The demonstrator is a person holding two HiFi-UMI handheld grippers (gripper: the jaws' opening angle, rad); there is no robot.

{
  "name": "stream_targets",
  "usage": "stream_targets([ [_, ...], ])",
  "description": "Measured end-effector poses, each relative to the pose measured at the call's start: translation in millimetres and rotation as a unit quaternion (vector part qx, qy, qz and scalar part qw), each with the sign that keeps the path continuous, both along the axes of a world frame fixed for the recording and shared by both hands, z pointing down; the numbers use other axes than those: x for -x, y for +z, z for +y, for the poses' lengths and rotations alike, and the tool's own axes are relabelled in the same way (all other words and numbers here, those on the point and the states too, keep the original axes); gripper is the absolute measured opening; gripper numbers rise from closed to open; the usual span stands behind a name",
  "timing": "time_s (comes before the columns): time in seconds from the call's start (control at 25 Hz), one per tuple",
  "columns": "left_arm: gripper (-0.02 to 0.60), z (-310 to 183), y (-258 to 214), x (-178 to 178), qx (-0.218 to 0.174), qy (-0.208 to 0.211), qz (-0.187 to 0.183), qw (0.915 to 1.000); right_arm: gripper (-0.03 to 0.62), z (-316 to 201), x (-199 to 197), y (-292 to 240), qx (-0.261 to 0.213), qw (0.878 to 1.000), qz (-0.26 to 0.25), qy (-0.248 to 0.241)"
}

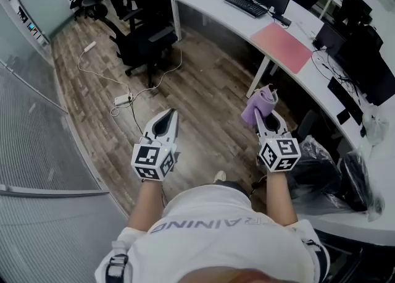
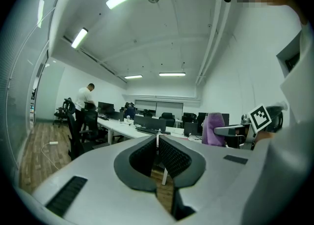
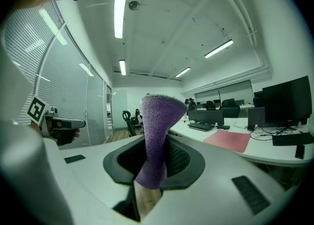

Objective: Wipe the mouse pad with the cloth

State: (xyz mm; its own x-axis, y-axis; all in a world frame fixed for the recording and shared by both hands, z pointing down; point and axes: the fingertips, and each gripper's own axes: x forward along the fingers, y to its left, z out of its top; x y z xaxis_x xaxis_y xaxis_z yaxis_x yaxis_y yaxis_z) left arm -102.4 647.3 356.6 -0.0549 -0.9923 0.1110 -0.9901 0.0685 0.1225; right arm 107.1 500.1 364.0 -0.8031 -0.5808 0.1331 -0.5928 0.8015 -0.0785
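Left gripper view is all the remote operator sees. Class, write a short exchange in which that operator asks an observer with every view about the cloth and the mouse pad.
Operator: Is the purple cloth gripped?
Observer: Yes. The right gripper view shows the cloth clamped in the right gripper, standing upright above its fingers.
Operator: Where is the mouse pad?
Observer: The head view shows the pink mouse pad on the white desk, ahead of the cloth, not touching it.

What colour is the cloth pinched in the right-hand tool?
Purple. The cloth shows best in the right gripper view, clamped in the right gripper.
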Motion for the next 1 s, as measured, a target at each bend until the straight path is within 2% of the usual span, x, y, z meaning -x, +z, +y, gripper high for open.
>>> stream_targets([
  [0.36, 0.032, -118, 2, -44, 0.001, 0.032, -0.006, 0.9995, 0.101, -106, -25, 0, 0.003, 1.000, -0.004, -0.003],
  [0.56, 0.032, -161, 6, -59, 0.011, 0.048, -0.016, 0.9986, 0.101, -150, -30, 12, 0.014, 1.000, -0.024, 0.005],
  [0.8, 0.032, -207, 23, -44, 0.038, 0.056, -0.013, 0.9976, 0.101, -188, -19, 44, 0.051, 0.999, -0.015, 0.010],
  [1.0, 0.032, -258, 28, -22, 0.033, 0.083, -0.009, 0.9960, 0.101, -230, -5, 48, 0.052, 0.998, -0.011, 0.038],
])
